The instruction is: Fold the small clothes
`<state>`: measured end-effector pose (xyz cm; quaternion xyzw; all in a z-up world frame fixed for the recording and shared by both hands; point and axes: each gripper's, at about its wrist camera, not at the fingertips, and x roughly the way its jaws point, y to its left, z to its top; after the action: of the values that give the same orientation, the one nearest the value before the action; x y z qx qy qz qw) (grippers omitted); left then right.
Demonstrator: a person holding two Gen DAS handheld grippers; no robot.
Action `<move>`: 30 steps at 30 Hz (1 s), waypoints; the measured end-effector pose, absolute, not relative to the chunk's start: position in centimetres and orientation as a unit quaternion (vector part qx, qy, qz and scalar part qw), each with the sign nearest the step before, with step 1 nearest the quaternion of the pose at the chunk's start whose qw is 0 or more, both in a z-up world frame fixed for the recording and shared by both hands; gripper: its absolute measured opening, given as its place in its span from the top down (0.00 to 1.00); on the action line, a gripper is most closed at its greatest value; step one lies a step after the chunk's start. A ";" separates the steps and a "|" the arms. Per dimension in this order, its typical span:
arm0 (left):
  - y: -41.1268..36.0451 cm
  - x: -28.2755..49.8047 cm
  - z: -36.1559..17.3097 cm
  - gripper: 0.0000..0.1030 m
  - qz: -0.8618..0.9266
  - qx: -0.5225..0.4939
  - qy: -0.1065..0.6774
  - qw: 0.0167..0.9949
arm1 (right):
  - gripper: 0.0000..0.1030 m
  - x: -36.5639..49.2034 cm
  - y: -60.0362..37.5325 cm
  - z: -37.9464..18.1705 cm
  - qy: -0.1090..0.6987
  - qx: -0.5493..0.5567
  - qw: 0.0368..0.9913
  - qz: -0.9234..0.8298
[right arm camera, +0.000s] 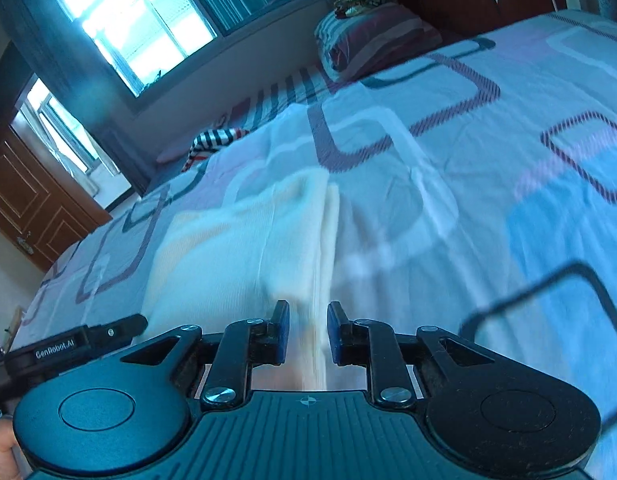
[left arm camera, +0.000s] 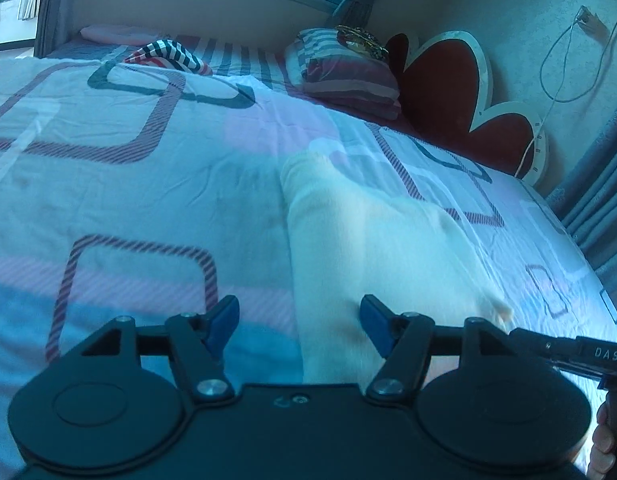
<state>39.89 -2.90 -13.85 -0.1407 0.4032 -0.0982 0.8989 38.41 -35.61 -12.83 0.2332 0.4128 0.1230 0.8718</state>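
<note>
A small cream-white garment (left arm camera: 364, 240) lies partly folded on the patterned bedspread (left arm camera: 128, 184); it also shows in the right wrist view (right arm camera: 244, 256). My left gripper (left arm camera: 299, 322) is open, its blue fingertips straddling the garment's near left edge. My right gripper (right arm camera: 308, 332) is open by a narrow gap, with the garment's folded right edge running between its fingers. Whether either touches the cloth I cannot tell. The right gripper's body (left arm camera: 572, 352) shows at the left view's right edge.
A striped black, white and red cloth (left arm camera: 168, 56) lies at the far side of the bed. Folded striped bedding (left arm camera: 344, 72) sits by the red headboard (left arm camera: 448, 92). A cable (left arm camera: 556, 80) hangs on the wall. A window (right arm camera: 136, 20) and wooden door (right arm camera: 24, 200) stand beyond.
</note>
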 end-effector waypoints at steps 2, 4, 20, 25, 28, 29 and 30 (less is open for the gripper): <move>-2.9 39.0 -14.3 0.37 -0.102 -0.137 0.415 0.894 | 0.80 36.9 -35.5 -13.1 0.420 0.236 0.868 0.118; -2.9 37.9 -15.0 0.37 -0.102 -0.139 0.426 0.888 | 0.80 35.6 -35.3 -13.4 0.427 0.236 0.866 0.114; -3.8 34.4 -15.8 0.46 -0.118 -0.130 0.429 0.886 | 0.80 30.3 -33.5 -13.5 0.445 0.236 0.855 0.124; -4.1 34.3 -15.9 0.46 -0.119 -0.127 0.428 0.887 | 0.80 30.9 -33.5 -14.3 0.450 0.244 0.851 0.119; -4.2 34.2 -15.8 0.47 -0.119 -0.124 0.429 0.887 | 0.84 30.9 -33.7 -14.4 0.452 0.245 0.849 0.120; -4.2 34.2 -15.8 0.47 -0.119 -0.123 0.429 0.887 | 0.92 30.9 -33.7 -14.2 0.453 0.236 0.851 0.120; -4.2 34.1 -15.8 0.47 -0.120 -0.122 0.429 0.887 | 0.94 30.9 -33.7 -14.0 0.453 0.227 0.854 0.118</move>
<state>34.13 -4.22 -15.78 -0.1220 0.4293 -0.1199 0.8868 30.89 -33.65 -14.01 0.2270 0.4533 0.1184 0.8538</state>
